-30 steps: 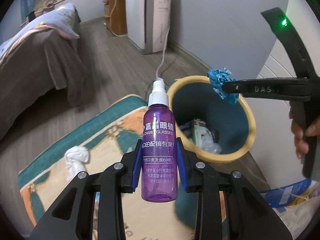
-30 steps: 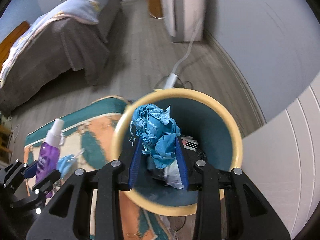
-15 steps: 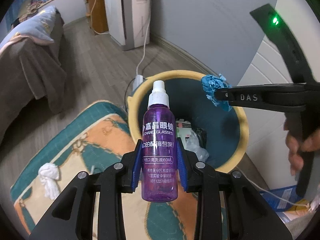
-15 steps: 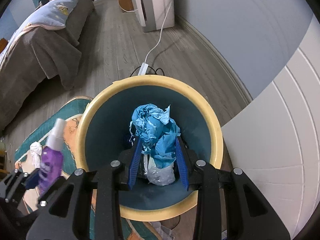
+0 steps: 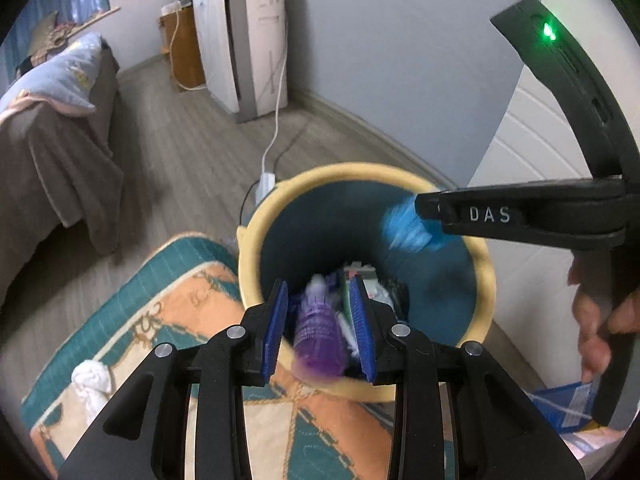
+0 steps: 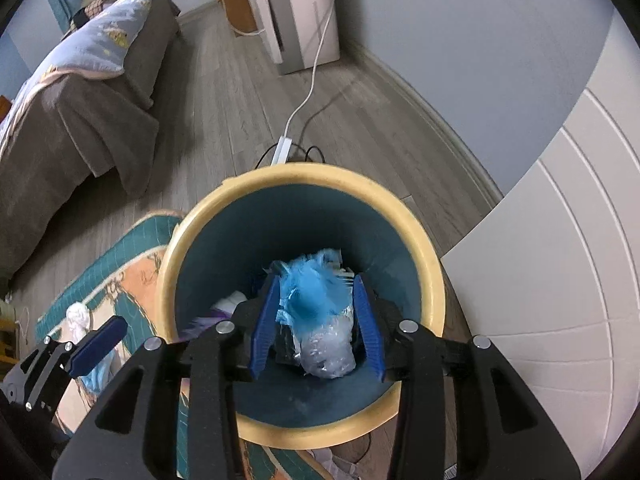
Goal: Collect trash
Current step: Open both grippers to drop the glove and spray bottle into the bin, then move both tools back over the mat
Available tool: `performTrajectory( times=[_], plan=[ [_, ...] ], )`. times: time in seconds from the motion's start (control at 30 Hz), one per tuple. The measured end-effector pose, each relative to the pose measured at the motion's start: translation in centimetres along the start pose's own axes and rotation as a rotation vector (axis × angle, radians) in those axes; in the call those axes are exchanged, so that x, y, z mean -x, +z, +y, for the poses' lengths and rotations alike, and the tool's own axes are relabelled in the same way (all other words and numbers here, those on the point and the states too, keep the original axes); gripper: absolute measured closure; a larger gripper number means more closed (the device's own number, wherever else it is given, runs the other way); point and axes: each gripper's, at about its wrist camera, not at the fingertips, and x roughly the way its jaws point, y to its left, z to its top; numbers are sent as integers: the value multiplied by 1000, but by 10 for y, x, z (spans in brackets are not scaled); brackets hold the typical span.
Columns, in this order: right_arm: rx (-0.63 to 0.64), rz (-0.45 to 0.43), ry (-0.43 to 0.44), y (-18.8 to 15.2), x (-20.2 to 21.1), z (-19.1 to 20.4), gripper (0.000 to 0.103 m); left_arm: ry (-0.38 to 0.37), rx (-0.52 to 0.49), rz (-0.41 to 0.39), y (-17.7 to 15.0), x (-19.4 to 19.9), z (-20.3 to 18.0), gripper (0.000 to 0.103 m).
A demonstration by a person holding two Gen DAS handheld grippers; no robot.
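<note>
A: Trash, 2 pieces of it, is over the mouth of the bin (image 5: 486, 280). Where does the purple spray bottle (image 5: 319, 332) sit?

B: Between the blue pads of the left gripper (image 5: 321, 326), blurred. The pads stand apart from its sides with a gap on each, so the tongs are spread and grip nothing. Its long axis runs away from the camera and down into the bin, white cap end leading, purple base toward the lens.

A: And the right gripper (image 6: 318, 312)?

B: Spread wide as well. The crumpled blue paper (image 6: 312, 292) shows blurred between its pads, over the bin's interior; whether it touches either pad I cannot tell. From the left wrist view that gripper reaches in from the right, the paper smeared at its tip against the bin's far inner wall.

A: What lies in the bin?

B: A clear plastic wad (image 6: 328, 354) and a few packets at the bottom.

A: Around it?

B: A teal and orange rug (image 5: 180, 320) touches the bin's left side, and a white tissue (image 5: 91, 378) lies on the rug. A white power strip (image 6: 283, 148) sits on the wood floor just behind the bin.
</note>
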Motion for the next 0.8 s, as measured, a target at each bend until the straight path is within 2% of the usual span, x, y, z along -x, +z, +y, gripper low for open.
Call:
performTrajectory(
  times=[0.03,0.1,0.13,0.17,0.23,0.33,0.4,0.43,0.47,0.7,0.8],
  plan=[
    [-6,-4,3,1,2,0,64,-2,2,-1,1,0,0,70],
    [-8,-17,-5,2,4,0,57,1,4,-10,3,1,-1,70],
    [-5,-25,-11,2,6,1,45,-2,7,-19,4,3,-1,70],
    [-1,-33,-15,3,7,2,37,-3,9,-25,4,4,0,68],
    [11,-39,-23,4,7,4,30,-3,19,-32,2,7,2,62],
    [12,-40,-20,3,7,4,16,14,38,-36,-3,10,8,43],
    [18,-44,-17,4,7,7,11,42,43,-44,-6,15,12,18],
    [23,-47,-15,4,8,9,7,61,46,-51,-7,17,15,13],
    [29,-51,-12,4,9,11,6,83,49,-61,-9,21,18,10],
    [74,-53,-21,4,15,32,6,163,112,-62,-23,48,60,7],
    [78,-77,8,3,27,47,6,200,148,-66,-36,67,84,7]
  ],
)
